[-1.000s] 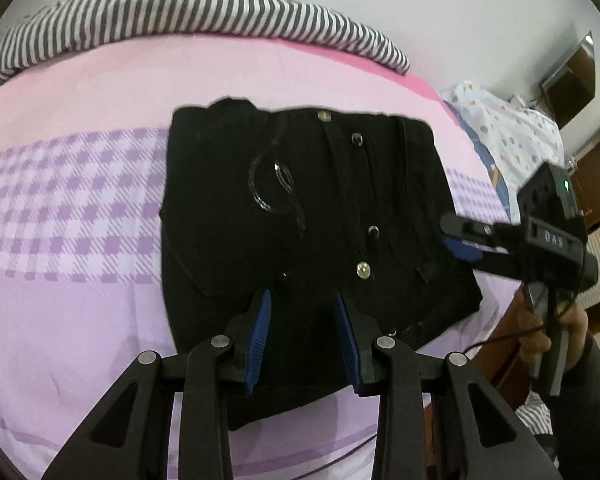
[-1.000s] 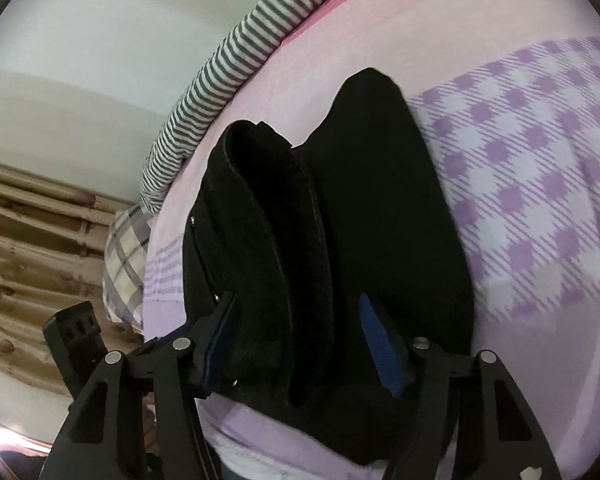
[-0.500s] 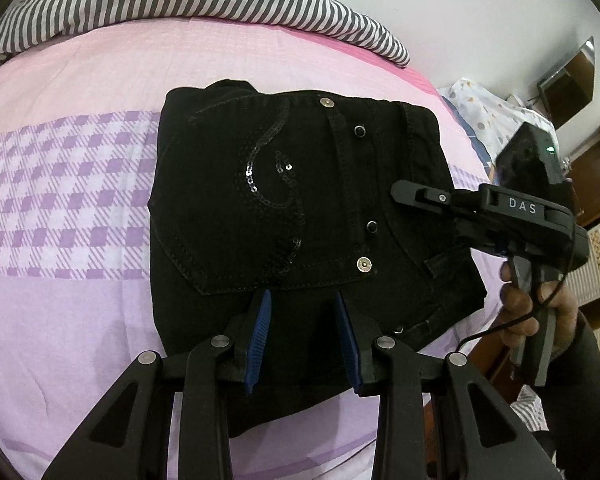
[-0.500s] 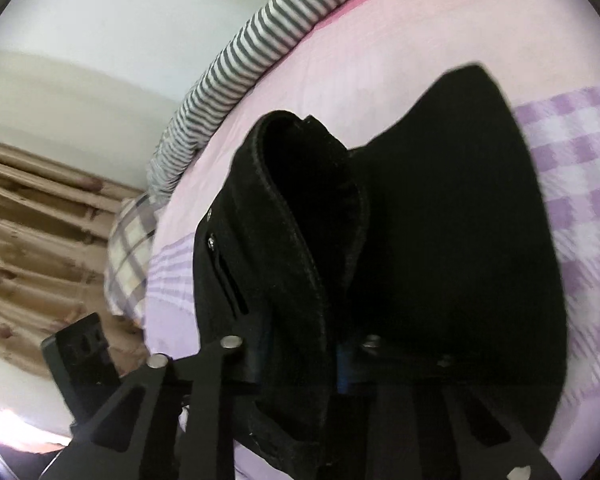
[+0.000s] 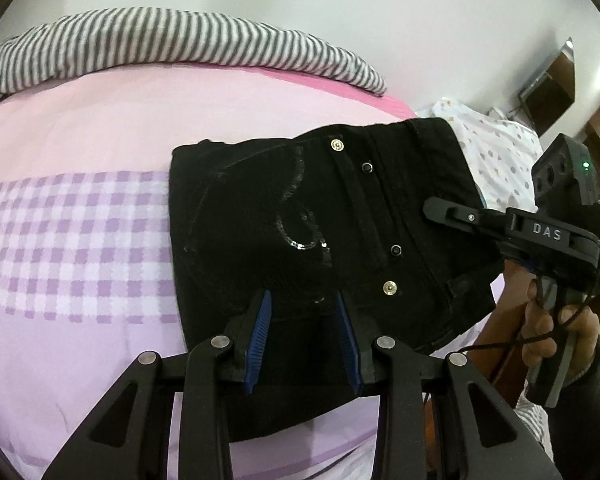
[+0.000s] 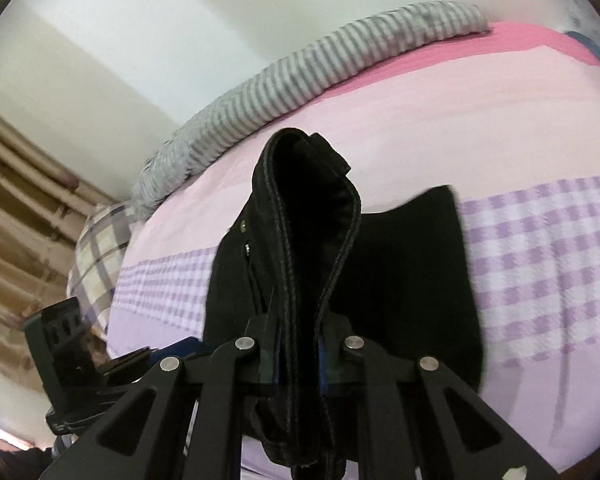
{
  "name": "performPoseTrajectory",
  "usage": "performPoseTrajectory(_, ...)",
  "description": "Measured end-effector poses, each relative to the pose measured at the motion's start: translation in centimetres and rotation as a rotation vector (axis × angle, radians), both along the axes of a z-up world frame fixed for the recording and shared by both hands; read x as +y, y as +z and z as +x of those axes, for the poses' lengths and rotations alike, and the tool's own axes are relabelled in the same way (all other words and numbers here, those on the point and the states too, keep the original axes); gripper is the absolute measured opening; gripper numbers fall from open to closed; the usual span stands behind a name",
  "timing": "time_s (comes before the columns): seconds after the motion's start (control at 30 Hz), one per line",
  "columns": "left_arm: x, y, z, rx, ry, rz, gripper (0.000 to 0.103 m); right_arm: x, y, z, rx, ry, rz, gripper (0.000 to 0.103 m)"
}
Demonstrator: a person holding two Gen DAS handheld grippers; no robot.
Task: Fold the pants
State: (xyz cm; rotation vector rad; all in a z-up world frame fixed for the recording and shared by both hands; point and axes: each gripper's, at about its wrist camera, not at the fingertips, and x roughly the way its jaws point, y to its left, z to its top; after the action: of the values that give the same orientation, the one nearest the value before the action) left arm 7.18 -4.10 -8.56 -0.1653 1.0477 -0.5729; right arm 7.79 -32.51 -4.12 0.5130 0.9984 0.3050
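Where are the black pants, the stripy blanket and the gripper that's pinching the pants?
black pants (image 5: 260, 216): left wrist view, on the sequinned back pocket.
striped blanket (image 5: 172, 40): left wrist view, on its rolled middle.
right gripper (image 6: 298, 354): right wrist view, between its fingertips, shut on the waistband.

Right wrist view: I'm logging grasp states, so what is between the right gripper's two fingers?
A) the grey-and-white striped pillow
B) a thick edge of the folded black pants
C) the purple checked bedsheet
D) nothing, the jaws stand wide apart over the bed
B: the right gripper has its jaws closed on a thick seamed edge of the folded black pants, which rises between them, with the blue pads pressed against it on both sides.
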Motion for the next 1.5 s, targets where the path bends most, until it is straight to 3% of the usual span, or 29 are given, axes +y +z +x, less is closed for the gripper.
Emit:
performPoseTrajectory(0.2,-1.6,-1.7,0.4,0.051,-0.038,0.027,0.035,-1.8,-1.7,-0.2,0.051,-0.047,-0.010,0.011)
performPoseTrajectory(0.47,-3.2,-1.7,0.4,0.031,-0.092,0.029,0.035,-4.9,-2.0,-1.2,0.039,-0.113,-0.004,0.011)
performPoseTrajectory(0.7,-4.9,-3.4,1.2,0.054,-0.125,0.098,0.035,-5.5,-5.4,-0.6,0.103,-0.144,-0.066,0.014)
performPoseTrajectory(0.83,-6.2,-3.5,1.3,0.033,-0.138,0.154,0.035,-5.0,-5.3,-0.6,0.104,-0.136,-0.097,0.019)
performPoseTrajectory(0.9,-6.7,-3.3,1.1,0.018,-0.143,0.179,0.035,-4.6,-4.9,-0.6,0.103,-0.138,-0.121,0.026)
performPoseTrajectory(1.07,-6.8,-2.9,0.7,0.006,-0.140,0.192,0.035,-4.3,-3.9,-1.6,0.099,-0.146,-0.176,0.035)
performPoseTrajectory(1.5,-5.0,-1.8,-1.8,-0.011,-0.147,0.223,0.035,-3.9,-2.8,-6.3,0.094,-0.176,-0.182,0.042)
